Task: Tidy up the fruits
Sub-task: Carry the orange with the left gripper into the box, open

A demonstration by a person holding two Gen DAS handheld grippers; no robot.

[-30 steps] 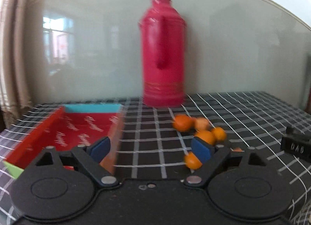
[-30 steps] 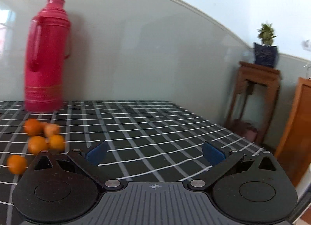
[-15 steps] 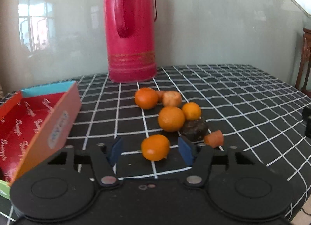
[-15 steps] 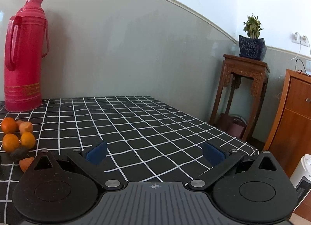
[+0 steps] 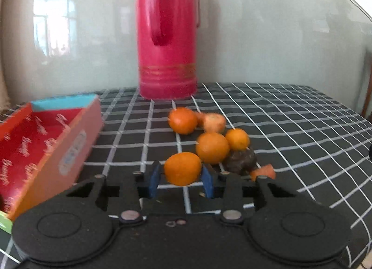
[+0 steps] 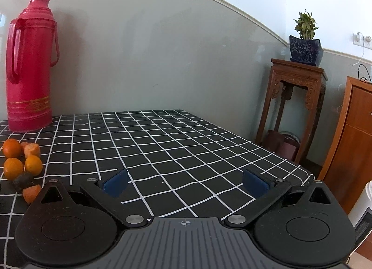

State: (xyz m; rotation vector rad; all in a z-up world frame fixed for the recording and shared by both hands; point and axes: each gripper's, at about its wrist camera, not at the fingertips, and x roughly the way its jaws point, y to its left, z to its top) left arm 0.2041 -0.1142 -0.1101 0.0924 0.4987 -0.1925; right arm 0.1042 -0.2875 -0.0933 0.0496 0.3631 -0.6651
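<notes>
Orange (image 5: pixel 182 168) pinched in left tool (image 5: pixel 181 181), fruit pile (image 5: pixel 212 146) just behind; right tool (image 6: pixel 184 181) wide open, holding nothing.

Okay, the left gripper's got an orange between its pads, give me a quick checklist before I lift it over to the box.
1. Nearest orange sits between left gripper pads: ok.
2. Pads firmly pressing both sides: cannot tell, image blurred.
3. Neighbouring orange touching the held one, may roll: cannot tell.
4. Red box open on top, to the left: ok.
5. Thermos stands behind, off the path: ok.
6. Right gripper open, away from the fruit: ok.
</notes>
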